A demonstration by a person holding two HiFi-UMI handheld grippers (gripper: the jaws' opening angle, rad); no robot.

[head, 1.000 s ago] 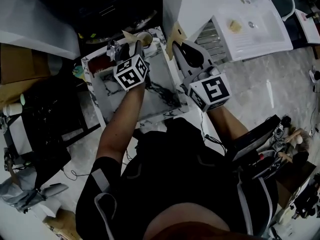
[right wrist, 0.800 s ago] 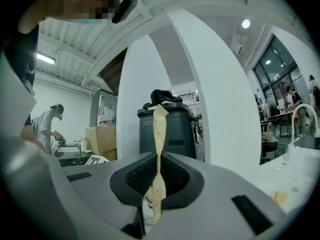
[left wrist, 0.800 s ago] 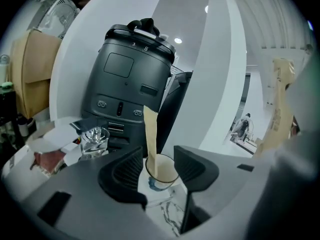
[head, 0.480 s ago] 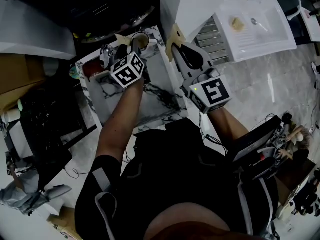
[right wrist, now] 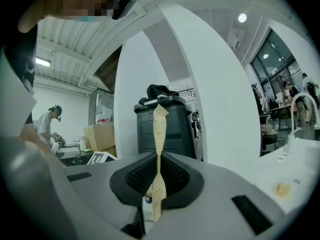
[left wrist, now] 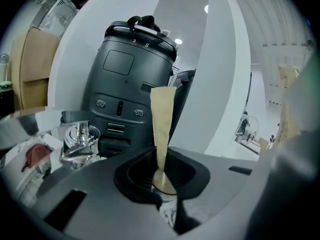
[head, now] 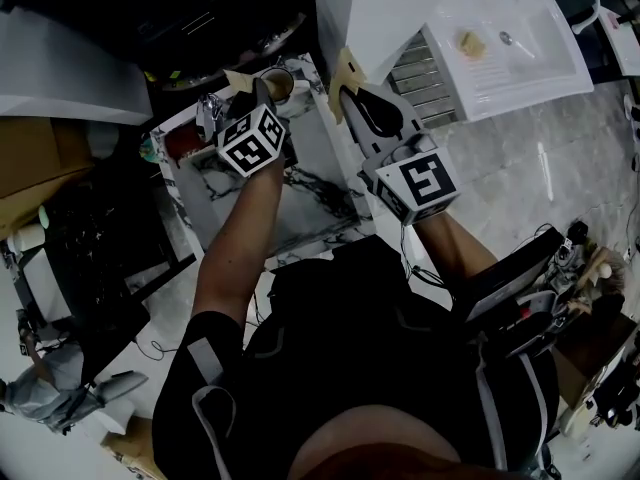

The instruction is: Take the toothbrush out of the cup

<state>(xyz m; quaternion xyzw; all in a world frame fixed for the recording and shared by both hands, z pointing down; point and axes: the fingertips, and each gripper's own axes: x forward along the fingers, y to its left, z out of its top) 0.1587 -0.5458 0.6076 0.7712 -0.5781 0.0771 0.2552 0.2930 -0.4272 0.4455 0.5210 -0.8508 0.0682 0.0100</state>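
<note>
My left gripper point(head: 260, 88) reaches over the far end of the marble basin point(head: 325, 163), close to a small cup point(head: 283, 80). In the left gripper view its jaws point(left wrist: 162, 184) have just been closing. They now pinch a flat tan strip point(left wrist: 162, 124) that stands straight up between them. I cannot tell whether this strip is the toothbrush. My right gripper point(head: 348, 86) hovers at the basin's right rim. It is shut point(right wrist: 159, 184) on a similar tan strip point(right wrist: 160, 129), whose dotted lower end hangs below the pads.
A chrome tap point(left wrist: 80, 136) and a red item point(left wrist: 35, 156) sit left of the left gripper. A dark grey bin point(left wrist: 130, 84) stands behind, against a white curved wall. A white sink unit point(head: 505, 43) lies to the right, and a cardboard box point(head: 40, 158) to the left.
The left gripper has shifted a little up and left in the head view, toward the cup and tap. The right gripper has barely moved.
</note>
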